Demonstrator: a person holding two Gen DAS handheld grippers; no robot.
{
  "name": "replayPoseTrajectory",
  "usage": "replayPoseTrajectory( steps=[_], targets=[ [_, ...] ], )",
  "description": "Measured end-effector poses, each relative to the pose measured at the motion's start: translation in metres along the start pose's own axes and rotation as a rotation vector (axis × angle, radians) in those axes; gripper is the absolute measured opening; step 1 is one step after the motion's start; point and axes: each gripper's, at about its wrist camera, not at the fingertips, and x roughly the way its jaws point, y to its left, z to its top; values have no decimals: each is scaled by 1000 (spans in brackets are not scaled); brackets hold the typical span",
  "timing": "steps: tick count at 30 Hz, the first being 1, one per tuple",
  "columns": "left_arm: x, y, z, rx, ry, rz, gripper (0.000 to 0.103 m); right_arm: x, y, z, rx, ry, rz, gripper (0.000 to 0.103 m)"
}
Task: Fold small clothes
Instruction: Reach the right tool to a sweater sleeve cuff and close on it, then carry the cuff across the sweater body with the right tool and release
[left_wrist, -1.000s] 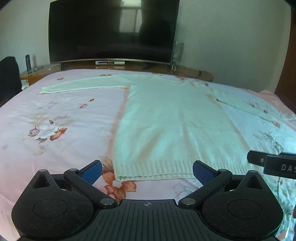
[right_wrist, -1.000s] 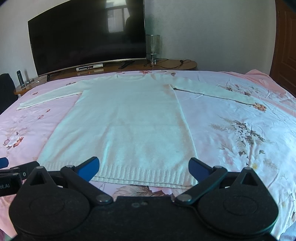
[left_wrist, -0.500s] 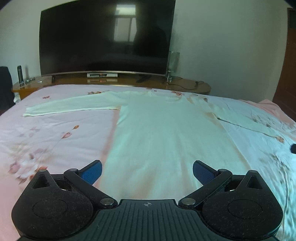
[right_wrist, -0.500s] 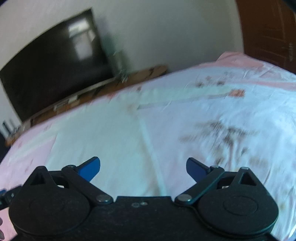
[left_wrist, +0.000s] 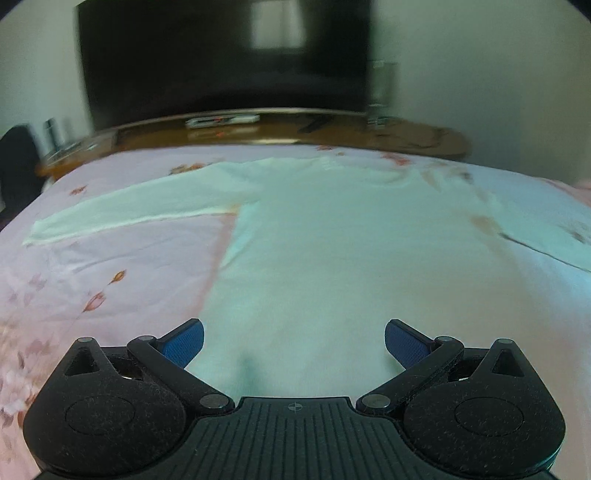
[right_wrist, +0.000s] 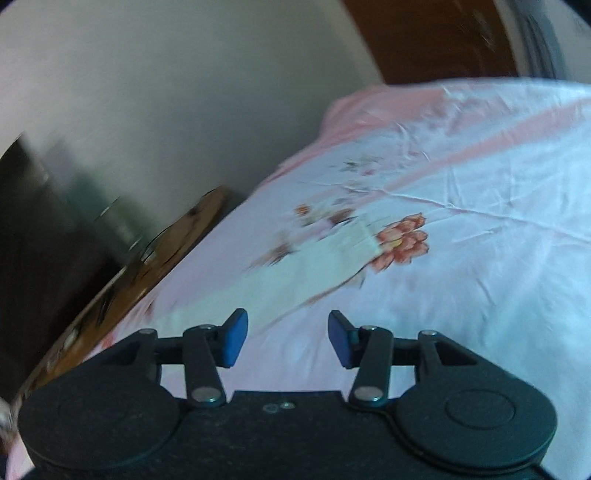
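A pale mint long-sleeved sweater (left_wrist: 332, 251) lies flat on the pink floral bedsheet (left_wrist: 92, 280), its left sleeve (left_wrist: 122, 210) stretched out to the left. My left gripper (left_wrist: 293, 341) is open and empty, low over the sweater's body. In the right wrist view the sweater's right sleeve (right_wrist: 295, 273) lies across the sheet (right_wrist: 480, 258), its cuff (right_wrist: 360, 242) beside a red printed flower. My right gripper (right_wrist: 288, 338) is open and empty, just short of the sleeve, jaws partly narrowed.
A large dark TV (left_wrist: 221, 55) stands on a wooden cabinet (left_wrist: 295, 133) beyond the bed's far edge. A glass (left_wrist: 382, 92) stands on the cabinet. A brown door (right_wrist: 443, 37) is at the far right. A dark chair (left_wrist: 14, 166) stands at the left.
My left gripper moved forward over the sweater from its hem. My right gripper swung right toward the right sleeve and its jaws narrowed from wide open.
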Motion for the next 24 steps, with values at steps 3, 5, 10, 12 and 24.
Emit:
replayPoseTrajectory(
  steps=[3, 5, 10, 12, 24],
  targets=[
    [14, 4, 3, -26, 10, 32, 103, 47, -22, 9, 92, 31, -28, 46],
    [21, 9, 5, -43, 7, 86, 103, 71, -36, 8, 148, 58, -49, 44],
    [30, 29, 10, -127, 5, 150, 103, 95, -46, 8, 170, 29, -16, 39],
    [36, 41, 11, -163, 26, 149, 103, 102, -46, 10, 166, 24, -4, 36],
    [65, 98, 4, -151, 94, 122, 103, 109, 10, 22, -21, -1, -22, 5]
  ],
)
